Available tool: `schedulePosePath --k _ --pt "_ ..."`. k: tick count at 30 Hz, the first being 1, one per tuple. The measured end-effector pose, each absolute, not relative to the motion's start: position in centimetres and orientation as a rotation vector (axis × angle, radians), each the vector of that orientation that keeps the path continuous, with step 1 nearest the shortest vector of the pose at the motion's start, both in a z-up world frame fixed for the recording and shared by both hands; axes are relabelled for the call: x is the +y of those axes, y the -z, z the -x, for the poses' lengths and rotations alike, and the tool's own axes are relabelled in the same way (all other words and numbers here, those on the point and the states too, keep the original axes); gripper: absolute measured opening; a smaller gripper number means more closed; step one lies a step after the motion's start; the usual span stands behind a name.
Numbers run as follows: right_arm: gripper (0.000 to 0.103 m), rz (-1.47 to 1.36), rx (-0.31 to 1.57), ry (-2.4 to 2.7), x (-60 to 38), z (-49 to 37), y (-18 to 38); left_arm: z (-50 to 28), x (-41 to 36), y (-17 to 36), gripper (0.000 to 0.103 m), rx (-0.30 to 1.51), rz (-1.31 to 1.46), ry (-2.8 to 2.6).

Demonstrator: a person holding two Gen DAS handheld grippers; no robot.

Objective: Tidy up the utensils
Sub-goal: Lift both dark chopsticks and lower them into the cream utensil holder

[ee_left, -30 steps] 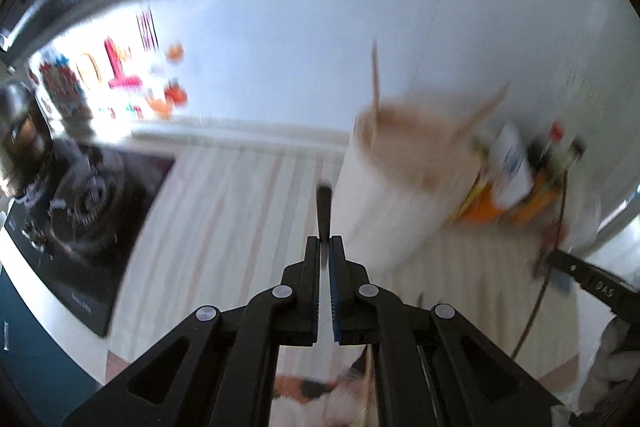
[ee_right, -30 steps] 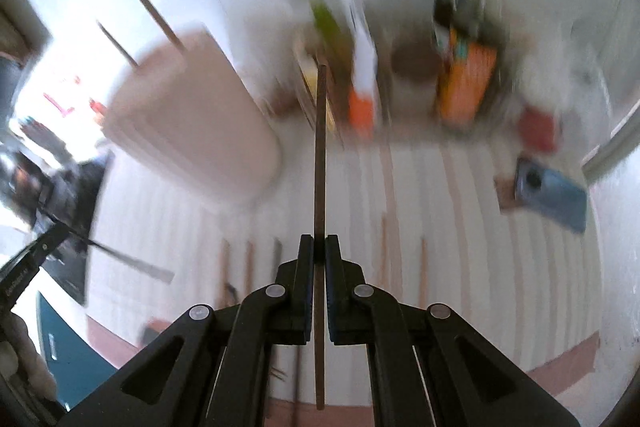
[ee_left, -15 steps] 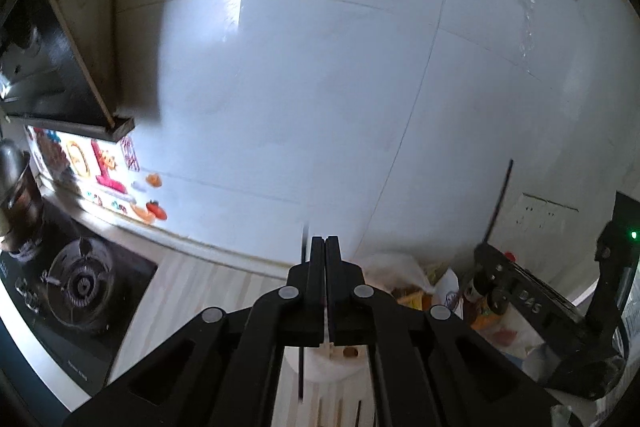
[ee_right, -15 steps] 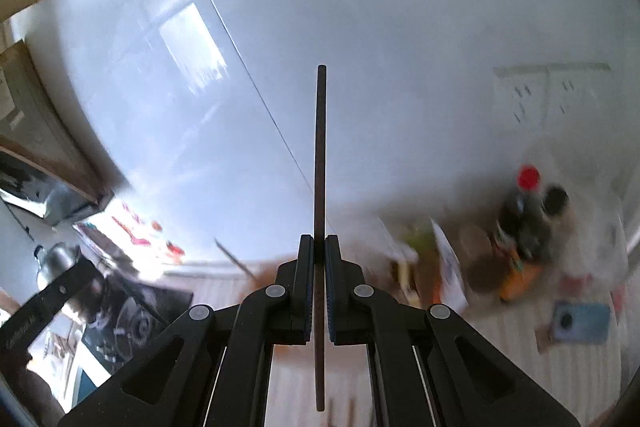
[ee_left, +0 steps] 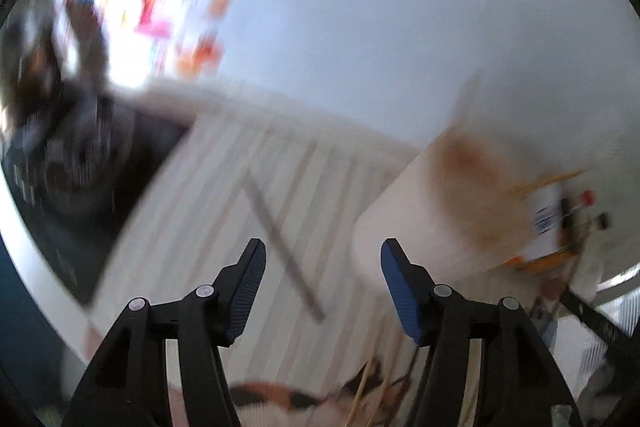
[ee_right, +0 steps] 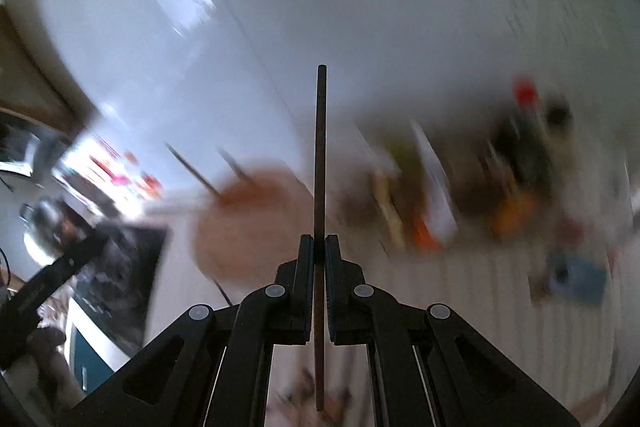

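Note:
My left gripper (ee_left: 322, 261) is open and empty above the striped counter (ee_left: 224, 203). A blurred thin dark stick (ee_left: 280, 247) shows on or above the counter just ahead of it. The white utensil holder (ee_left: 432, 219) with a brown inside stands to its right. My right gripper (ee_right: 319, 259) is shut on a dark chopstick (ee_right: 321, 155) that points straight up past the fingers. The holder (ee_right: 248, 227) shows blurred to its left, with two sticks (ee_right: 196, 175) leaning out of it.
A black gas stove (ee_left: 68, 163) is at the left. Bottles and packets (ee_right: 480, 187) crowd the back right by the wall. A blue phone (ee_right: 576, 275) lies at the right. Loose chopsticks (ee_left: 380, 395) lie near the counter's front edge. Both views are motion-blurred.
My left gripper was shut on a thin dark stick and is now open and tipped down toward the counter. My right gripper kept its chopstick and swung down toward the holder.

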State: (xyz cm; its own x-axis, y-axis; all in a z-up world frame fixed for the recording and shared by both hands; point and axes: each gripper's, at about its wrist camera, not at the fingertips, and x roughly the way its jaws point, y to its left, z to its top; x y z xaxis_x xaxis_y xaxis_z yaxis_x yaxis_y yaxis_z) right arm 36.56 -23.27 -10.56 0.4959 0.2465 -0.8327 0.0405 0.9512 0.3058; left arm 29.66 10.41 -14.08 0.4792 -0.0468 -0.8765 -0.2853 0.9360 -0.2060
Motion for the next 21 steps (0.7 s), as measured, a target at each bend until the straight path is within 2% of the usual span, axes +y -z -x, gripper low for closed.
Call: schedulePosePath --k 3,8,14,15,16,17,18,21 --pt "0.005 -0.335 1.204 -0.058 -25.0 -35.5 16.5 -30.0 11.4 20.2 0.057 1.186 0.431 -0.193" --pt "0.005 -0.3 1.376 0.035 -25.1 -35.5 24.6 -32.9 10.5 26.6 0.057 1.293 0.418 -0.235" --pt "0.005 -0.246 1.496 0.102 -24.3 -36.2 29.9 -36.3 10.6 32.7 0.055 1.385 0.347 -0.3" --pt "0.005 -0.239 1.505 0.113 -24.3 -36.2 30.4 -36.5 10.7 33.2 0.044 1.391 0.331 -0.311" --pt "0.005 -0.237 1.511 0.122 -24.3 -36.2 30.7 -36.7 10.7 33.7 0.039 1.396 0.311 -0.32" --pt "0.005 -0.236 1.516 0.128 -24.3 -36.2 31.0 -36.8 10.4 33.5 0.028 1.373 0.272 -0.329" --pt "0.005 -0.232 1.522 0.133 -24.4 -36.2 31.3 -36.9 10.1 33.4 0.012 1.369 0.244 -0.316" --pt "0.005 -0.219 1.532 0.14 -24.4 -36.2 31.7 -36.6 9.6 33.4 0.006 1.386 0.196 -0.293"
